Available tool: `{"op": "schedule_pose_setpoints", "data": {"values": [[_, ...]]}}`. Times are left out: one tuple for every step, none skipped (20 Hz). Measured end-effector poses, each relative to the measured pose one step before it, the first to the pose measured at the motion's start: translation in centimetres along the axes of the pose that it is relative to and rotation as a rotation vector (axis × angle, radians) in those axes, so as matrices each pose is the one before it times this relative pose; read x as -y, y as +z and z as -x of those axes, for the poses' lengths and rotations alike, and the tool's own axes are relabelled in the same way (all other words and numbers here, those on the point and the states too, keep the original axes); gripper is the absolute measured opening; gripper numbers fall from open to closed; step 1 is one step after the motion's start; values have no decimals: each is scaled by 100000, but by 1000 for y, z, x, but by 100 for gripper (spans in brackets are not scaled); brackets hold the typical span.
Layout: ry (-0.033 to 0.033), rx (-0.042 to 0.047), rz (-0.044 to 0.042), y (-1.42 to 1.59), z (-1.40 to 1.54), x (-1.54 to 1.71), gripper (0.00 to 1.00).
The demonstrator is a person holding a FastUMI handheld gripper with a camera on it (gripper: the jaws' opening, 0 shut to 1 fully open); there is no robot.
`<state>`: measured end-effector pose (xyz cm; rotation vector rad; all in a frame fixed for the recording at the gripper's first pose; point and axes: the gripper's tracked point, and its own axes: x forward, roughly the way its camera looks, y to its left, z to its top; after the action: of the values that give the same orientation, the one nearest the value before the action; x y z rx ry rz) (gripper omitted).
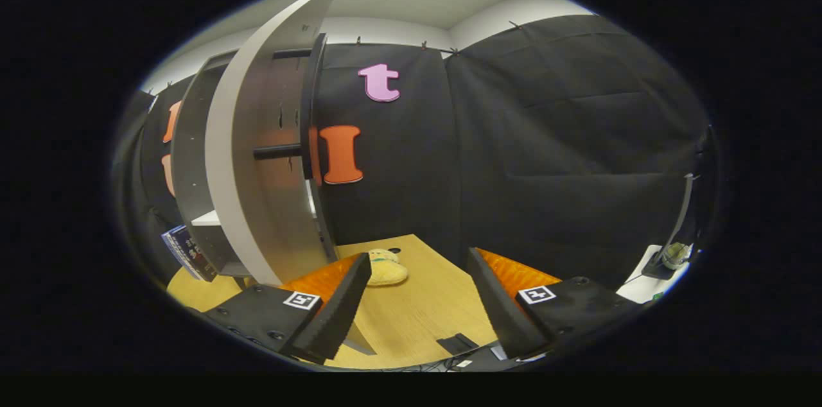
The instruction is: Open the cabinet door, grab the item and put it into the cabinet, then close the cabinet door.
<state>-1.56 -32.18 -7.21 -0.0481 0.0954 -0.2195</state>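
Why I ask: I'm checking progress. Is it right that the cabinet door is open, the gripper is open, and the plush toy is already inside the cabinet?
Not quite. In the gripper view the toy lies on the table, beyond the open gripper. The door is open.

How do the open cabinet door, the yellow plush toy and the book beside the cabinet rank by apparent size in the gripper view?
1. Cabinet door, by far, though nearness inflates it.
2. and 3. Plush toy and book look similar; not ranked.
Gripper open, holding nothing.
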Motion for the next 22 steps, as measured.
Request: {"op": "schedule_pose_setpoints", "data": {"values": [[369, 934, 295, 112, 125, -56, 96], [331, 269, 252, -33, 0, -66, 96], [225, -323, 590, -59, 201, -207, 95], [932, -219, 549, -151, 139, -409, 96], [1027, -373, 399, -180, 247, -556, 96], [916, 71, -392, 30, 258, -610, 96], [755, 94, -342, -97, 290, -702, 96], [695, 53, 16, -158, 394, -676, 96], [654, 144, 207, -106, 324, -962, 96], [989, -91, 401, -136, 273, -1038, 96], [1089, -119, 177, -175, 183, -1249, 96], [847, 58, -39, -149, 181, -1242, 96], [363, -61, 80, -82, 64, -1150, 96], [-150, 239, 20, -71, 91, -1130, 96], [-504, 290, -72, -7, 152, -1051, 96], [-652, 74, -37, -306, 281, -892, 96], [-462, 153, -378, -132, 216, -977, 96], [-181, 442, -421, 66, 186, -983, 96], [530, 203, -235, 49, -50, -1007, 96], [1101, -405, 177, -137, -89, -1145, 96], [1033, -542, 210, -138, -95, -1033, 96], [831, -172, 164, -40, -64, -936, 96]]}}
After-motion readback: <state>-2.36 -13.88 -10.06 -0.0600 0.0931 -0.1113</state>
